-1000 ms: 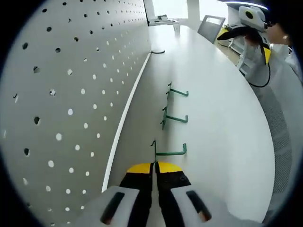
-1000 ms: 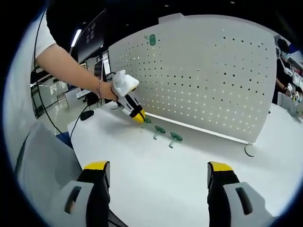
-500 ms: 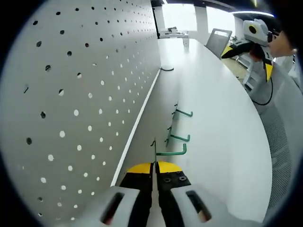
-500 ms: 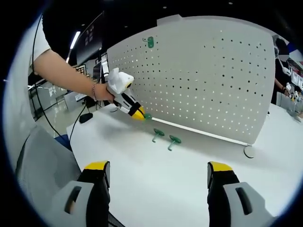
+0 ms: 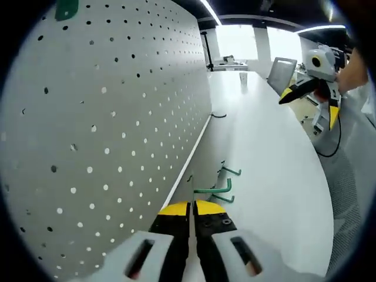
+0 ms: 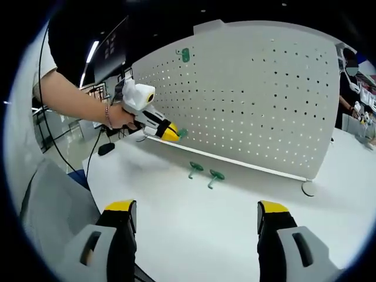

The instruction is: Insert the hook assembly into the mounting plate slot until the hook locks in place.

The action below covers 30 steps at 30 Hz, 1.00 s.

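One green hook (image 5: 211,189) sits pinched in the closed left gripper (image 5: 192,207), lifted beside the pegboard (image 5: 111,117). Two more hooks (image 6: 205,173) lie on the table (image 6: 235,223) near the pegboard's base. Right gripper (image 6: 197,226) gapes wide, holding nothing.

Left tongs (image 5: 192,207) clamped shut; right tongs (image 6: 197,218) spread wide.

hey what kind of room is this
Probably an office-style lab or workshop: a white pegboard stands on a long white table, green hooks lie loose, and a monitor sits behind.
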### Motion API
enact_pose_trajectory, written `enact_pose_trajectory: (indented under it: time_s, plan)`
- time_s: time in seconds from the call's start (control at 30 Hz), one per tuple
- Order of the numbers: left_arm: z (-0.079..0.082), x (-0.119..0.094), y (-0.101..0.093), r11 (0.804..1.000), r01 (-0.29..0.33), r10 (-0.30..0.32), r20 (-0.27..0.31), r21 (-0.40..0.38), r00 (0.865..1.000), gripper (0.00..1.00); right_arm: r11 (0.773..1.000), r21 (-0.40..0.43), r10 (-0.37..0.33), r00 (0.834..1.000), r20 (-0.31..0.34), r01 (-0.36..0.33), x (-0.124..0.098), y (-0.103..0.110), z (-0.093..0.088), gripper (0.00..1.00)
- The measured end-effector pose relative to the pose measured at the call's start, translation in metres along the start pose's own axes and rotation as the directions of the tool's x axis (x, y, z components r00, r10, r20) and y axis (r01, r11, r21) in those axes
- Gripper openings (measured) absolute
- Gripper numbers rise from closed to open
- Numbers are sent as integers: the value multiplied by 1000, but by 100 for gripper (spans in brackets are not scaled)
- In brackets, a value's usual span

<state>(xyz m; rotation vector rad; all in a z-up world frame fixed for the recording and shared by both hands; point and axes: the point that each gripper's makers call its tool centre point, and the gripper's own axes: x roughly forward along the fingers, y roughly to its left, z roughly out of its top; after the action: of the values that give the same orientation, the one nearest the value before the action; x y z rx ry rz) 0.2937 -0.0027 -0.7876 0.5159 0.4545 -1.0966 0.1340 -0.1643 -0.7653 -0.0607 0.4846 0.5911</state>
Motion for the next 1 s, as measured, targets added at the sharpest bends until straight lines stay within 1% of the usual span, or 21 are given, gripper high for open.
enact_pose_trajectory:
  time_s: [0.03,0.07,0.1,0.2,0.33,0.4,0.47,0.53,0.57,0.83,0.9,1.0]
  plan:
    - [2,-2,0,1000,-8,8,5,1,1000,1,1000,0,0,1000,2,0,0,0,0,82]
    - [3,-4,2,999,-22,22,8,-24,1000,1,1000,-1,0,1000,3,0,-1,1,0,82]
    - [5,-6,1,999,-27,28,20,-30,999,1,1000,-1,1,1000,3,-1,-1,1,1,82]
    - [9,-11,-3,999,-41,42,35,-25,998,1,1000,-4,2,1000,7,-2,-2,2,2,82]
    - [20,-19,-6,997,-63,67,77,-51,995,1,1000,-9,2,1000,15,-2,-4,1,4,82]
    - [27,-24,-9,995,-68,76,107,-79,991,1,1000,-10,0,1000,21,0,-4,1,7,81]
    - [30,-27,-10,994,-73,82,111,-78,990,1,1000,-21,-1,1000,27,1,-5,2,9,80]
    - [34,-30,-14,992,-67,82,132,-110,988,1,1000,-22,2,1000,30,-1,-5,3,11,80]
    - [34,-31,-15,992,-75,88,135,-101,987,1,1000,-23,2,1000,31,-2,-5,3,11,80]
    - [42,-49,-22,982,-119,145,188,-145,971,1,999,-33,17,999,35,-16,-4,10,15,81]
    - [47,-56,-22,977,-131,167,216,-168,962,1,999,-33,18,999,37,-17,-3,11,16,81]
    - [52,-65,-24,975,-145,183,233,-170,955,1,999,-33,19,999,40,-18,-3,11,16,81]
